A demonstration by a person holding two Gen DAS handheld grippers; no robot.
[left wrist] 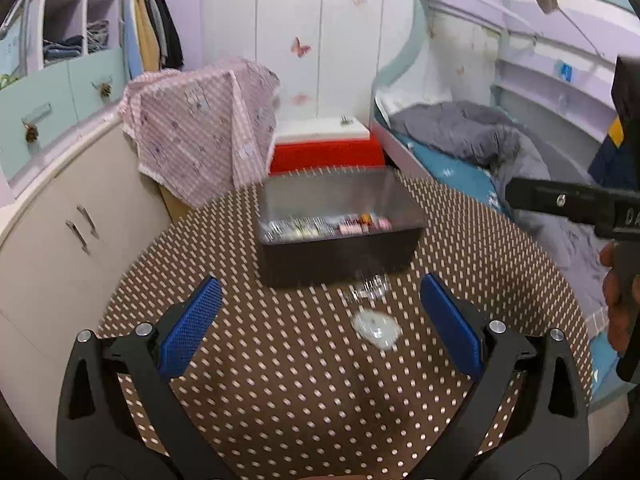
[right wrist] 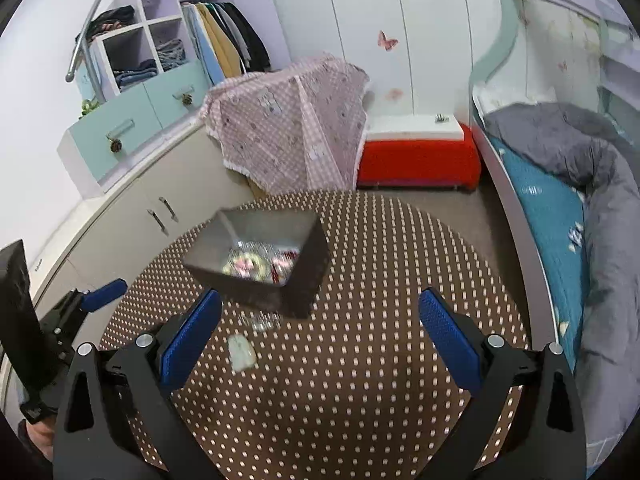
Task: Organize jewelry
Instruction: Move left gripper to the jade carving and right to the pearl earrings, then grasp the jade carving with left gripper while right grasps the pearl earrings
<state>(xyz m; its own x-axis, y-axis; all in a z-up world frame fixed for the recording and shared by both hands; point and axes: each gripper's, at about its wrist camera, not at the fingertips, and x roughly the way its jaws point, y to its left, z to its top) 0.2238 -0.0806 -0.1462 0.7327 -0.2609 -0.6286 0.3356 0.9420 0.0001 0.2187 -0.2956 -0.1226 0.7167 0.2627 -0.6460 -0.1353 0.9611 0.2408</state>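
A black open box (left wrist: 340, 252) stands on the round dotted table (left wrist: 280, 380), with several blurred jewelry pieces (left wrist: 328, 227) inside. In front of it lie a small clear glittery piece (left wrist: 370, 290) and a pale round piece in a clear bag (left wrist: 377, 327). My left gripper (left wrist: 322, 322) is open and empty, hovering above the table just short of these two pieces. In the right wrist view the box (right wrist: 264, 264), the clear piece (right wrist: 260, 321) and the pale piece (right wrist: 241, 354) lie ahead to the left. My right gripper (right wrist: 320, 330) is open and empty.
A pink checked cloth (left wrist: 200, 136) covers something behind the table. A red and white box (left wrist: 324, 148) stands on the floor. White cabinets (left wrist: 60, 248) are at left, a bed with a grey duvet (left wrist: 500, 148) at right. The right gripper (left wrist: 576, 204) shows in the left view.
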